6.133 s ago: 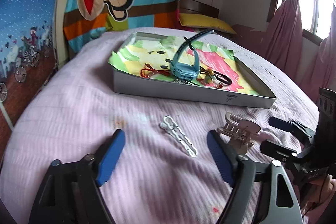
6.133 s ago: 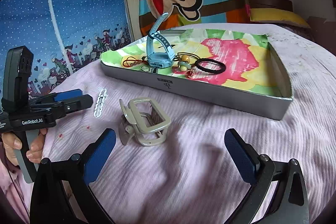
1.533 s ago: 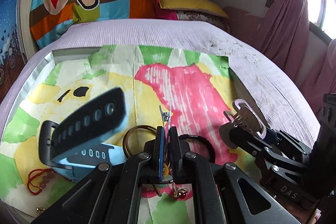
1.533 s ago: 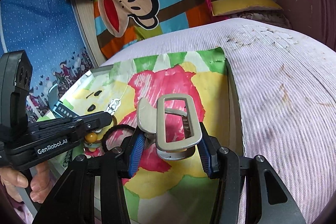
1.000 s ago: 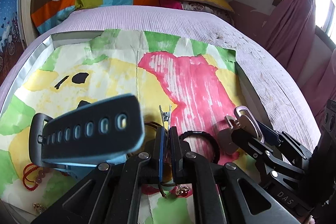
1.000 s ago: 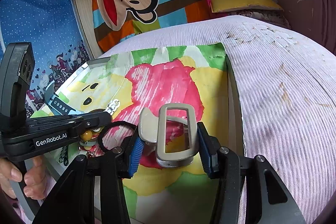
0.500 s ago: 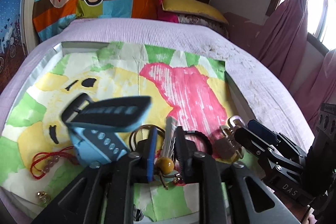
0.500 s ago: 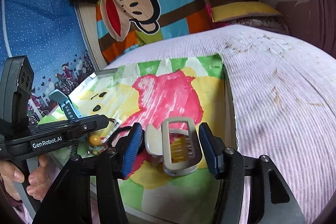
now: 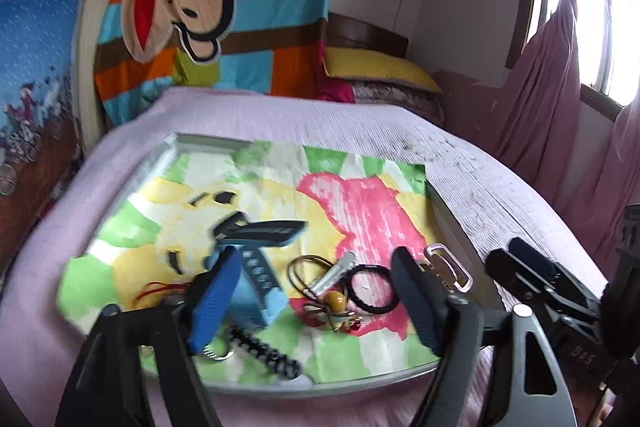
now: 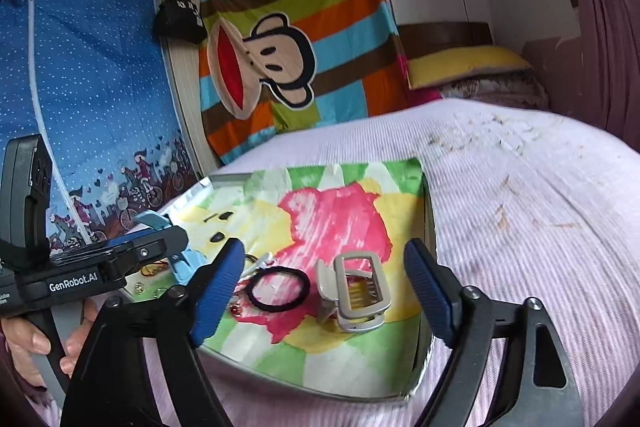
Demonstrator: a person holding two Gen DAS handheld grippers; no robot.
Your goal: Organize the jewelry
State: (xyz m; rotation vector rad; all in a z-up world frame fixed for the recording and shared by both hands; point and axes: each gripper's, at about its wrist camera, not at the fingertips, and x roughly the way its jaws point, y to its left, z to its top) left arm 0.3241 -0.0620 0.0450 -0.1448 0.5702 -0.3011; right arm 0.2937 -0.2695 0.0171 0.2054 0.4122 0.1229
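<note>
Both my claws are spread and empty: left claw (image 9: pixel 316 299), right claw (image 10: pixel 326 289). The beige plastic hair claw (image 10: pixel 354 291), boxy with comb teeth, lies in the shallow metal tray (image 10: pixel 312 385) on its crinkled paper liner, beside a black elastic loop (image 10: pixel 278 289). The slim silver clip (image 9: pixel 336 273) rests by a blue rubber watch (image 9: pixel 250 269). The tray sits on the ribbed lilac bed (image 10: pixel 520 195).
</note>
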